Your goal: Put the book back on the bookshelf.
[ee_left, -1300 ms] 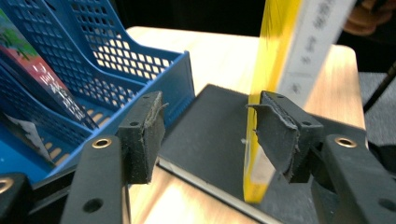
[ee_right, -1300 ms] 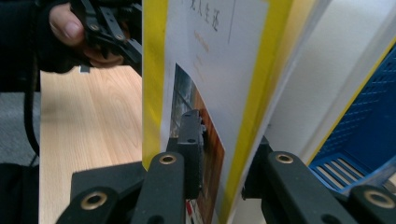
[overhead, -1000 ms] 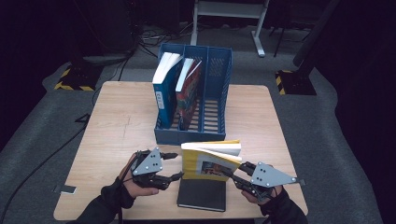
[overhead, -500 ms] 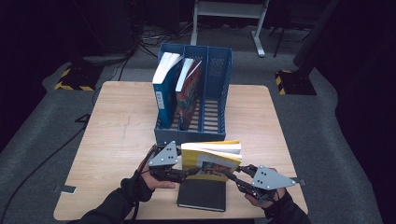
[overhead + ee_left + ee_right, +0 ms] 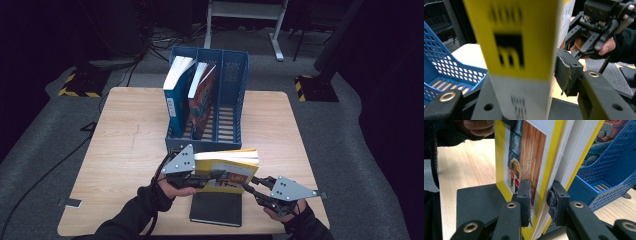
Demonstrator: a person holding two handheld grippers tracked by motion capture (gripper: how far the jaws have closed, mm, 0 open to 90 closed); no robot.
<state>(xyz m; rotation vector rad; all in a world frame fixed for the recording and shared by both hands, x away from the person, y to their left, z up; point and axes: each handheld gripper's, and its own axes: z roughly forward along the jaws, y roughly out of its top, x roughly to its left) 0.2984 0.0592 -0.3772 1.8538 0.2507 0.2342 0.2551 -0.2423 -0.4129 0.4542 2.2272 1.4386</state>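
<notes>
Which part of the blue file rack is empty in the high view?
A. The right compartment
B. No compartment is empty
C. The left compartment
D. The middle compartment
A: in the blue file rack, the left compartment holds the blue book, the middle one holds the red-covered book, and the right one shows bare slats.

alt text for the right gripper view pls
The right gripper clamps the lower edge of an upright yellow book, one black pad on its picture cover, the other on its pages. Behind stand a blue file rack and the wooden table.
</notes>
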